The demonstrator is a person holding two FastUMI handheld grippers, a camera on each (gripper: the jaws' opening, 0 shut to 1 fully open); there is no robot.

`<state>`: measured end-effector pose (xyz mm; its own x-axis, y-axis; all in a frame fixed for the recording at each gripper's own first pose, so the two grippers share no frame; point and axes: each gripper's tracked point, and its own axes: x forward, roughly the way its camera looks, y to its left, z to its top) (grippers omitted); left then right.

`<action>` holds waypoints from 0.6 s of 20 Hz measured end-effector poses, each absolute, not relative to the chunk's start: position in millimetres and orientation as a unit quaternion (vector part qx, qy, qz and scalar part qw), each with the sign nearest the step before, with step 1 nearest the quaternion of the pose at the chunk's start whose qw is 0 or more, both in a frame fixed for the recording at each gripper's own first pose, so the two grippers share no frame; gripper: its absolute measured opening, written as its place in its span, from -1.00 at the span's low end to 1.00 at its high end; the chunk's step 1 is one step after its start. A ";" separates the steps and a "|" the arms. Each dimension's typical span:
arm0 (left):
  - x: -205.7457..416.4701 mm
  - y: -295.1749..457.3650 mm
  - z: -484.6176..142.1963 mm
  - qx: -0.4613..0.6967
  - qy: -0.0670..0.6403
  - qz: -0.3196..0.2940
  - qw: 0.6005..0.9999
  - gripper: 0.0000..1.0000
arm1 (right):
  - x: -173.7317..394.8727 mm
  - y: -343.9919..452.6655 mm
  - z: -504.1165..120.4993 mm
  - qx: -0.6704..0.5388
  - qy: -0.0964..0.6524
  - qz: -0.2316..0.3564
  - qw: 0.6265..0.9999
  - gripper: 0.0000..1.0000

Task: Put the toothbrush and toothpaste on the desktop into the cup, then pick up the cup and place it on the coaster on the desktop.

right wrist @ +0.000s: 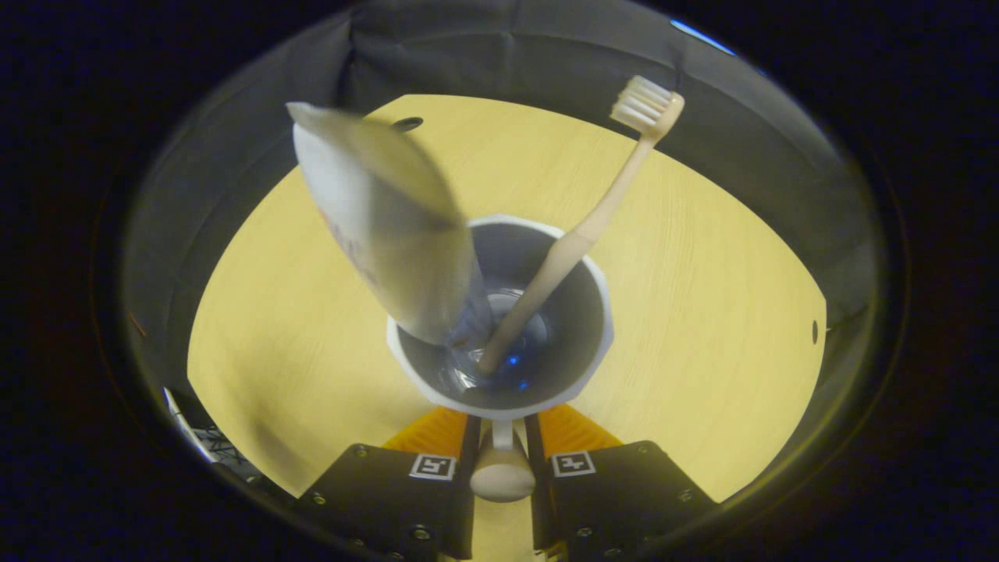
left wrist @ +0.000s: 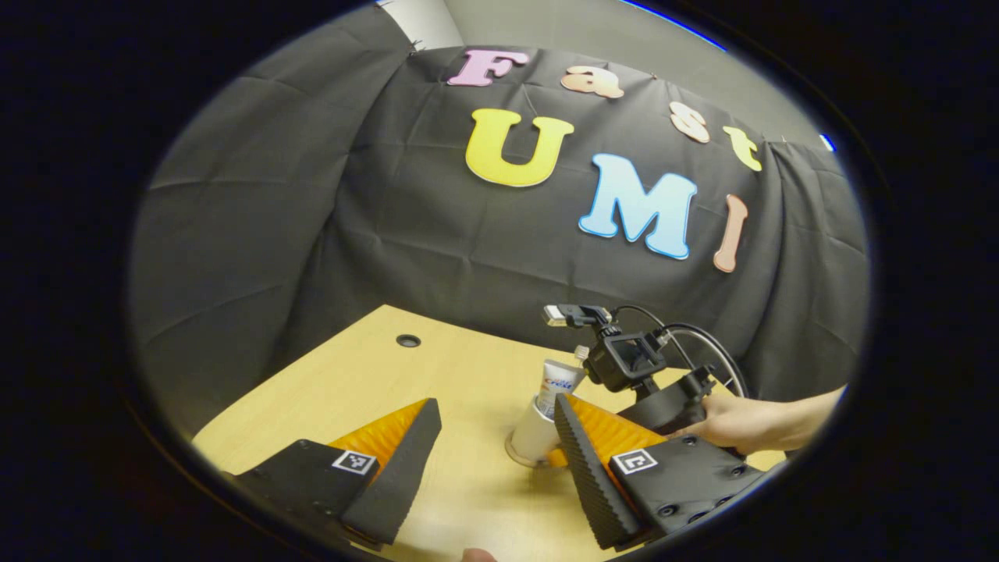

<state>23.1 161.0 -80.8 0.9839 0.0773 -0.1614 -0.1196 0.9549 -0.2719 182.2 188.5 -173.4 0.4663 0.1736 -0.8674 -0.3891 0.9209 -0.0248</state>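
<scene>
In the right gripper view, the right tool (right wrist: 500, 449) is clamped on the handle (right wrist: 501, 473) of the white cup (right wrist: 593, 328), both fingers pressing it. Inside the cup lean the toothpaste (right wrist: 382, 234) and the toothbrush (right wrist: 581, 234). The table (right wrist: 702, 297) lies beyond. In the left gripper view, the left tool (left wrist: 488, 460) is spread wide, holding nothing, above the table with the cup just ahead.

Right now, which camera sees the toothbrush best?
The right gripper view: the whole toothbrush leans in the cup, bristles up. In the left gripper view I cannot pick it out; gripper gear covers the cup's top.
</scene>
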 end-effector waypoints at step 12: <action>46.4 131.0 -46.9 -0.110 0.052 0.014 0.992 0.87 | 126.3 135.8 -85.2 -0.012 0.373 0.139 0.917 0.77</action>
